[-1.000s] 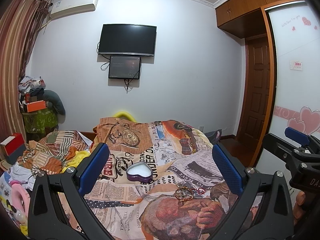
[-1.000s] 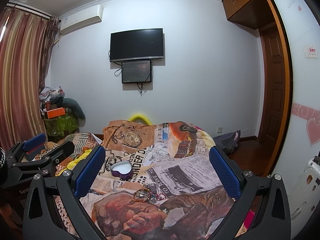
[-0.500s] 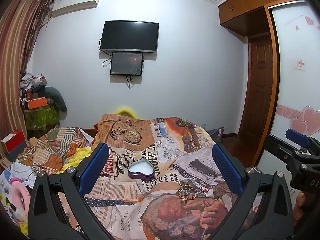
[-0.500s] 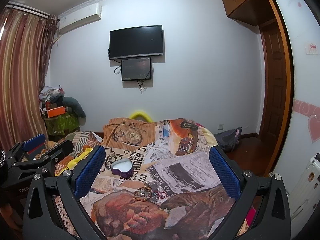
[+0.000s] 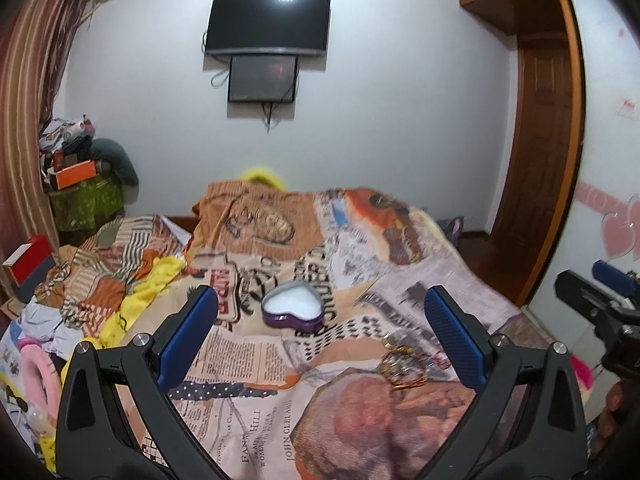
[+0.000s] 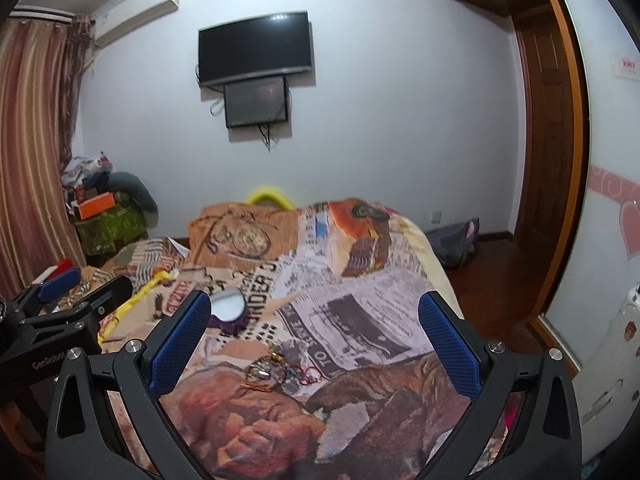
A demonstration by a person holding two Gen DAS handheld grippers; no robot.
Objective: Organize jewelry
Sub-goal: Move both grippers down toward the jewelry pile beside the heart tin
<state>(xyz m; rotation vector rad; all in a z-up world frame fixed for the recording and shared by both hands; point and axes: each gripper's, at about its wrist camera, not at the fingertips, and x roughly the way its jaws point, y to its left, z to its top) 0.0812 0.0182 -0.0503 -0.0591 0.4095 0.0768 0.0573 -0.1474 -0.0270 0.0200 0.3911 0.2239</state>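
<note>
Small pile of jewelry [image 6: 280, 372] lying loose on the bed cover [image 6: 360, 320], right between the spread fingers of the right gripper [image 6: 314, 344] and just ahead, prob. lined up that way for a grab. Heart box [image 5: 292, 307] w/ lid off, past the pile, sitting between the wide-open fingers of the left gripper [image 5: 320, 336] and ahead, white inside facing up, prob. left open so stuff can drop in. Both held up off the bed, pinching nothing, not touching anything yet.
</note>
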